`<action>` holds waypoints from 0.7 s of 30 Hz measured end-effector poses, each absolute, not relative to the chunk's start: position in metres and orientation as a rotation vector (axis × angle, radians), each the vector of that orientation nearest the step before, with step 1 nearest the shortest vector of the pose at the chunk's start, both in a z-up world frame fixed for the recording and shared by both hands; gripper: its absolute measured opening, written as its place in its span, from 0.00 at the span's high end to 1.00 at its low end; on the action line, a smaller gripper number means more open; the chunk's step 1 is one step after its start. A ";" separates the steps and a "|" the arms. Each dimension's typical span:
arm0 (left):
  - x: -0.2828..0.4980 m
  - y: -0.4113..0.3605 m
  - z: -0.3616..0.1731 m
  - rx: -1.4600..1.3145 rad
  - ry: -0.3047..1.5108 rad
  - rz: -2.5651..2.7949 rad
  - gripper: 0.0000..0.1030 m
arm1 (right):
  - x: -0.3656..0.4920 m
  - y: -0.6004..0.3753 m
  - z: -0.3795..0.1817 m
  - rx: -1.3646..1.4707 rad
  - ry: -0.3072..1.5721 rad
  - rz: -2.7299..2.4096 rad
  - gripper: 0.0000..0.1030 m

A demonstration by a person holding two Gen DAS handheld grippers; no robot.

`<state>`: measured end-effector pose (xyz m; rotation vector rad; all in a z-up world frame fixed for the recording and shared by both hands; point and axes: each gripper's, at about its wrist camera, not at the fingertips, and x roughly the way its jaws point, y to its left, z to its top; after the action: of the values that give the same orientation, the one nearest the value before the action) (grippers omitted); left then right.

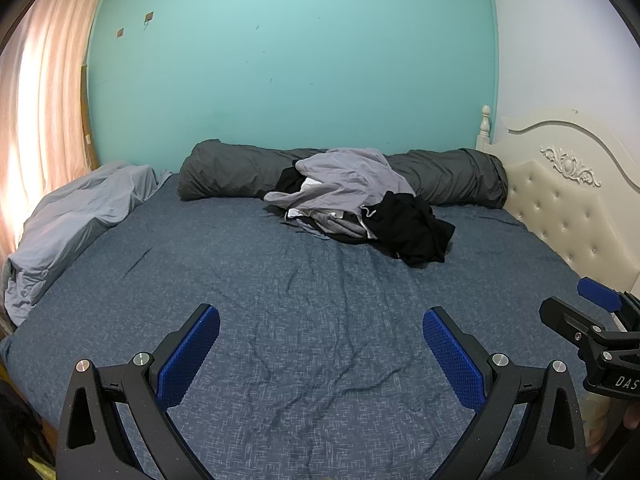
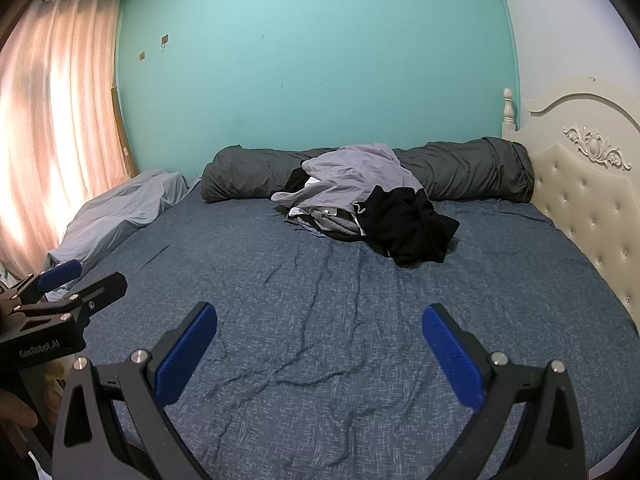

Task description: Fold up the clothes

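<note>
Your left gripper (image 1: 321,334) and right gripper (image 2: 319,332) both gape empty; the clothes pile (image 1: 360,204) looks soft, light, tangled; pinch the black garment (image 1: 408,228) at an edge.

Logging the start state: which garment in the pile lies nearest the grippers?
The black garment, spilling off the pile's front right onto the sheet; the light grey one sits behind, on top.

Home bedroom: bed (image 1: 280,320), tufted headboard (image 1: 568,216), curtain (image 1: 44,112), rolled duvet (image 1: 240,176).
</note>
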<state>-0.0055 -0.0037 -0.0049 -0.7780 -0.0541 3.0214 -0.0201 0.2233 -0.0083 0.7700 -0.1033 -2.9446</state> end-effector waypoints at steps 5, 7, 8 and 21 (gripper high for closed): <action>-0.007 -0.004 -0.006 -0.780 -0.060 3.017 0.00 | -0.021 0.224 -0.010 0.773 -0.105 -2.947 0.00; -0.008 -0.004 -0.007 -0.779 -0.061 3.017 0.00 | -0.021 0.225 -0.011 0.773 -0.105 -2.948 0.00; -0.009 -0.004 -0.007 -0.778 -0.061 3.017 0.00 | -0.021 0.225 -0.011 0.773 -0.104 -2.949 0.00; -0.046 -0.005 -0.028 -0.808 -0.064 3.039 0.00 | -0.056 0.258 -0.041 0.842 -0.173 -2.969 0.00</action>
<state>-0.0463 -0.0046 -0.0276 -0.8076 -0.0638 3.0392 -0.0565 0.2578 -0.0414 0.8416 -0.1731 -2.9691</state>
